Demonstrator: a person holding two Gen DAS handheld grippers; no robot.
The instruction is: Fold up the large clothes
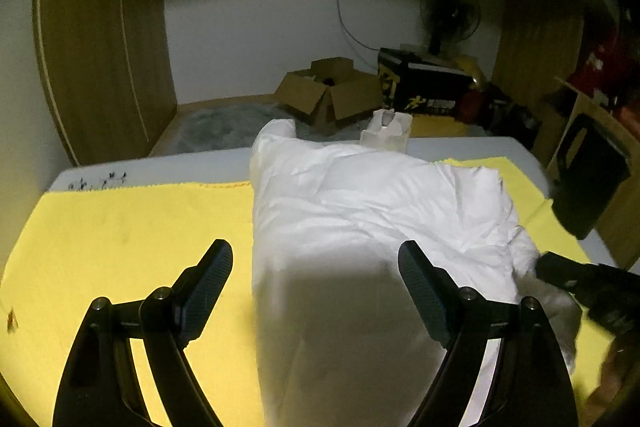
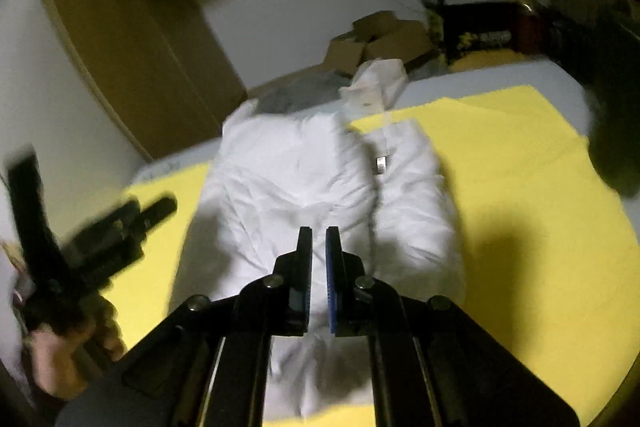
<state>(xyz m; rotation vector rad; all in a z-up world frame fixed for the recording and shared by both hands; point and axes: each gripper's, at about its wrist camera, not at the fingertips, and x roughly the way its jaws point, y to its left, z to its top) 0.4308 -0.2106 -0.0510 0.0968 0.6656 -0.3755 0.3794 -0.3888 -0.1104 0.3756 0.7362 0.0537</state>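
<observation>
A white puffy jacket (image 1: 360, 211) lies lengthwise on a yellow sheet (image 1: 132, 235) over the table, its collar end at the far edge. It also shows in the right wrist view (image 2: 304, 183), folded narrow, with a small tag near its middle seam. My left gripper (image 1: 316, 259) is open above the jacket's near end, its fingers either side of the left part. My right gripper (image 2: 319, 233) is shut, with nothing visibly between its jaws, hovering over the jacket's near half. In the left wrist view it appears at the right edge (image 1: 560, 271), touching the jacket's side.
The yellow sheet (image 2: 500, 163) covers a white table (image 1: 160, 167). Beyond the far edge are open cardboard boxes (image 1: 332, 95), a black and yellow box (image 1: 424, 83), a standing fan (image 1: 448, 11), a grey rug and a wooden wardrobe (image 1: 100, 39).
</observation>
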